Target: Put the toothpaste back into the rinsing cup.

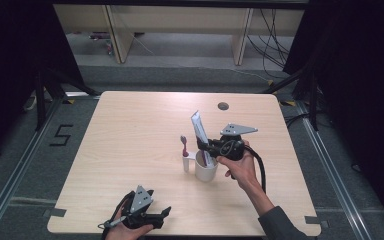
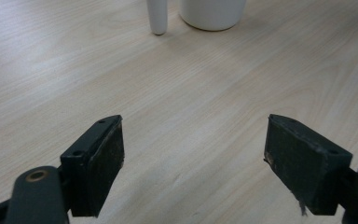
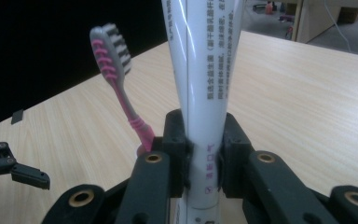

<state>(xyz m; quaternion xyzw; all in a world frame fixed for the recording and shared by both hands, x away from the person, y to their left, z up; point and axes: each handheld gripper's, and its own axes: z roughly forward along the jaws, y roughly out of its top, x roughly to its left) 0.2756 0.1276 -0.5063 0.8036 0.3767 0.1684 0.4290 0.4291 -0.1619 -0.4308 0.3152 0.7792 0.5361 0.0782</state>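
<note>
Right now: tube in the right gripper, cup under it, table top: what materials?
Toothpaste tube: looks like soft glossy plastic laminate; white, printed, sheen stripe, flat crimped top end. Cup: smooth white, ceramic or hard plastic, can't tell which. Table: pale wood-grain laminate, matte, likely not solid wood. Right gripper is clamped on the tube.

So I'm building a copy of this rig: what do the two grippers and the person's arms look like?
Both the left gripper and the right gripper are black, each topped by a grey three-cornered plate. Their jaws carry flat dark pads, with brass-coloured pivot rivets. A black cable trails from the right one. The right sleeve is dark grey.
</note>
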